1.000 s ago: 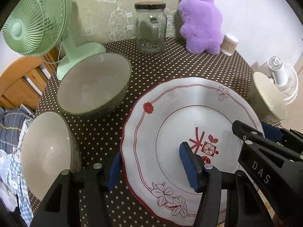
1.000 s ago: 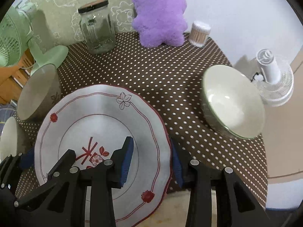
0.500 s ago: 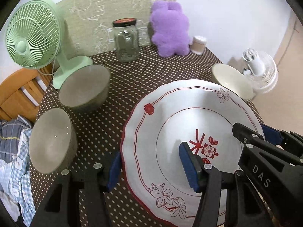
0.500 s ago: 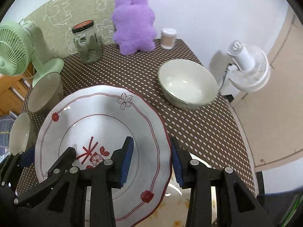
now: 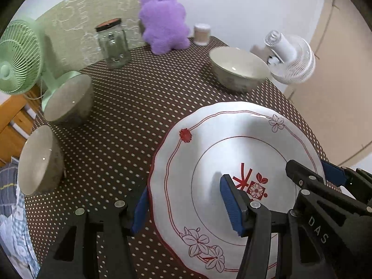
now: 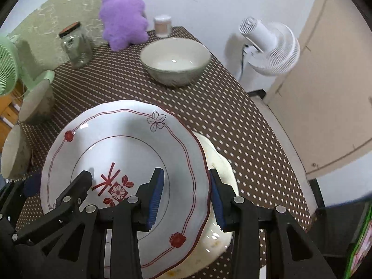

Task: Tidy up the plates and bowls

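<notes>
A white plate with red flower trim (image 5: 232, 151) (image 6: 121, 148) is held up above the table between both grippers. My left gripper (image 5: 183, 207) is shut on its left rim. My right gripper (image 6: 186, 195) is shut on its right rim. Under it, in the right wrist view, a second plate (image 6: 220, 220) with yellow food stains lies on the table. A green-grey bowl (image 5: 239, 68) (image 6: 175, 59) stands at the back right. Two more bowls (image 5: 69, 98) (image 5: 39, 160) stand at the left.
The round table has a brown dotted cloth (image 5: 139, 107). At the back stand a glass jar (image 5: 112, 44), a purple plush toy (image 5: 165, 21) and a small cup (image 5: 201, 33). A green fan (image 5: 18, 55) is at the left, a white fan (image 6: 272, 46) beyond the right edge.
Both grippers have lifted the plate up and back from the table. The view has widened, and the stained plate underneath now shows.
</notes>
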Available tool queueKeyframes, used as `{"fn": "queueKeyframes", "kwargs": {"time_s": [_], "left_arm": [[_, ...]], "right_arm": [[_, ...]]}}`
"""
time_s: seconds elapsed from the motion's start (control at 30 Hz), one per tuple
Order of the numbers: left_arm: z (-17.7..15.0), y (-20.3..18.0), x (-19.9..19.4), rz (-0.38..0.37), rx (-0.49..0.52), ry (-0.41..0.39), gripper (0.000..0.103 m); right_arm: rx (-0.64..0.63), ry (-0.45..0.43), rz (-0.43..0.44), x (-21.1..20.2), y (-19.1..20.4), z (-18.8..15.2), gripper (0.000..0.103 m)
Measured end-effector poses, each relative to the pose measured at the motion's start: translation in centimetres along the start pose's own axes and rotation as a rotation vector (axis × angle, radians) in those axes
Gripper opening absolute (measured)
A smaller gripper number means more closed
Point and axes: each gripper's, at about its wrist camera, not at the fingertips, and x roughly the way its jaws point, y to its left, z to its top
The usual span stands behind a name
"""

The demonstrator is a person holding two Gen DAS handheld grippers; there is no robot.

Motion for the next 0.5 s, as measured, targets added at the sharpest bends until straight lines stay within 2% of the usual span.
{"fn": "queueKeyframes", "kwargs": {"time_s": [0.5], "left_arm": [[-1.7, -1.9, 1.3, -0.002, 0.040, 0.059, 0.058]], "right_arm": [[0.041, 0.051, -0.028, 1.4, -1.5, -1.2, 0.042]]}}
